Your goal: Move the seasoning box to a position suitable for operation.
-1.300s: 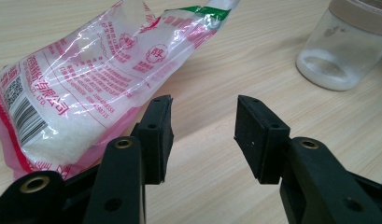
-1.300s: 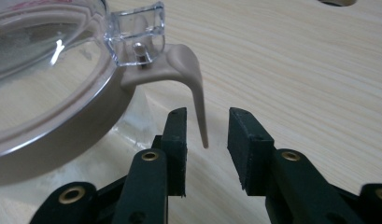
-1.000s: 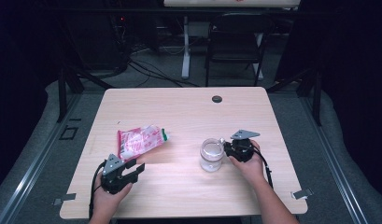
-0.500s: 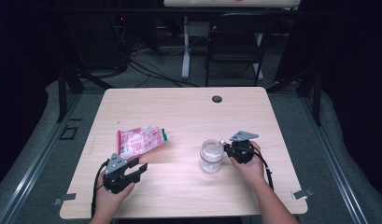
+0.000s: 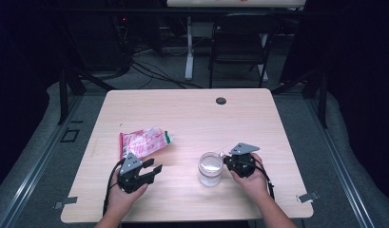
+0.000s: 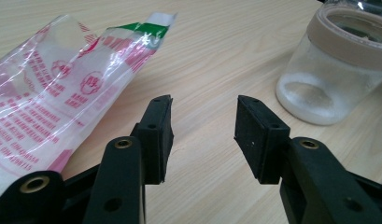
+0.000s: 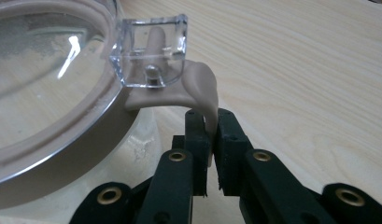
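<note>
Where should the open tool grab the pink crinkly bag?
Probably the bag's green-striped end, coming in level over the table from the left tool's side. That end lies flat, thin and nearest, so the open jaws would fit around it.

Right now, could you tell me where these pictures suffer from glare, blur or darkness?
High view: the table is lit, its surroundings nearly black. Left gripper view: glare on the plastic bag, and the jar is slightly soft. Right gripper view: the jar lid reflects light and is blurred up close; the clear latch is sharper.
</note>
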Motion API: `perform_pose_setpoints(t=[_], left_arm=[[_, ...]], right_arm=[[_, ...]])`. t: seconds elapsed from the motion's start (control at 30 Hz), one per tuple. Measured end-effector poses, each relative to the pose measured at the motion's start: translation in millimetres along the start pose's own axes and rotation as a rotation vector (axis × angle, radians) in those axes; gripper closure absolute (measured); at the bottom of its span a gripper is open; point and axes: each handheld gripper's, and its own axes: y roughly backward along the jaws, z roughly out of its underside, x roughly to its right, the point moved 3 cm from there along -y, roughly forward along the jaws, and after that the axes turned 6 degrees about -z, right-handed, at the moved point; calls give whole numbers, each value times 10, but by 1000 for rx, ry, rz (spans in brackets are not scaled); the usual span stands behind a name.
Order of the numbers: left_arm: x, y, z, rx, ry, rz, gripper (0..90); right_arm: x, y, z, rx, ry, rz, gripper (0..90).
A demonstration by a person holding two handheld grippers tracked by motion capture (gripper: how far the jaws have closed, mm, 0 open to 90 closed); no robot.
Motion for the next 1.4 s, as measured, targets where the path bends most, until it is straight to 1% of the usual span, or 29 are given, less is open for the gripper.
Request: perform_pose_setpoints(t=[0.1,0.27,0.3,0.33,0.47,0.5,0.53,0.57,0.63,0.7,0.77,0.8,0.9,0.93,0.97,1.0,1.03,1.1,1.13,1.17,1.2,1.27,1.3,1.33,1.37,1.4], left_arm=[[40,-34,-22,8,-9,14,562],[88,-77,-44,2,-24,29,562],[92,-80,-51,0,-33,30,562],[105,-86,-58,5,-27,32,562],[129,-108,-80,7,-36,44,563],[133,-109,-83,-1,-43,45,562],[144,-118,-83,3,-41,49,562],[151,-122,-84,2,-43,52,562],[161,-121,-86,-3,-44,56,570],[166,-112,-91,-4,-35,65,574],[165,-103,-101,-5,-37,60,579],[169,-104,-107,0,-31,61,582],[166,-104,-126,-4,-36,55,594],[170,-109,-133,-1,-29,52,600],[171,-105,-144,-8,-28,52,610],[179,-107,-159,-5,-21,56,626],[188,-103,-183,-8,-21,62,653],[214,-95,-254,0,-13,82,713],[232,-93,-300,-2,-12,91,754],[259,-93,-366,0,-6,111,785],[276,-96,-406,-3,-9,126,820],[339,-122,-520,-14,-28,146,868],[359,-136,-553,-17,-36,148,893],[398,-164,-594,-22,-34,161,900],[422,-179,-609,-21,-31,168,900],[458,-192,-614,-20,-24,175,900]], right_arm=[[-67,17,11,-3,8,-7,850],[-173,55,25,-16,27,-13,850],[-183,60,27,-17,29,-14,849],[-197,64,33,-12,26,-20,847],[-246,95,55,-10,16,-31,838],[-270,124,61,-8,4,-50,824],[-281,143,58,-1,-6,-65,811],[-281,143,58,-1,-6,-65,811],[-290,206,36,13,-33,-114,765],[-291,225,30,15,-35,-115,762],[-293,263,21,21,-33,-128,749],[-296,282,20,24,-33,-128,744],[-306,346,17,31,-2,-135,731],[-309,375,16,35,10,-139,730],[-312,407,14,33,19,-144,731],[-315,443,7,26,24,-150,735],[-322,481,-8,32,24,-149,740],[-337,602,-84,72,14,-169,749],[-336,643,-109,81,13,-163,757],[-334,694,-141,100,3,-156,766],[-323,747,-180,127,-27,-148,782],[-313,796,-225,159,-74,-153,800],[-315,810,-250,173,-86,-149,802],[-312,813,-260,167,-78,-141,805],[-317,797,-279,164,-81,-126,805],[-315,784,-289,161,-76,-123,807]])
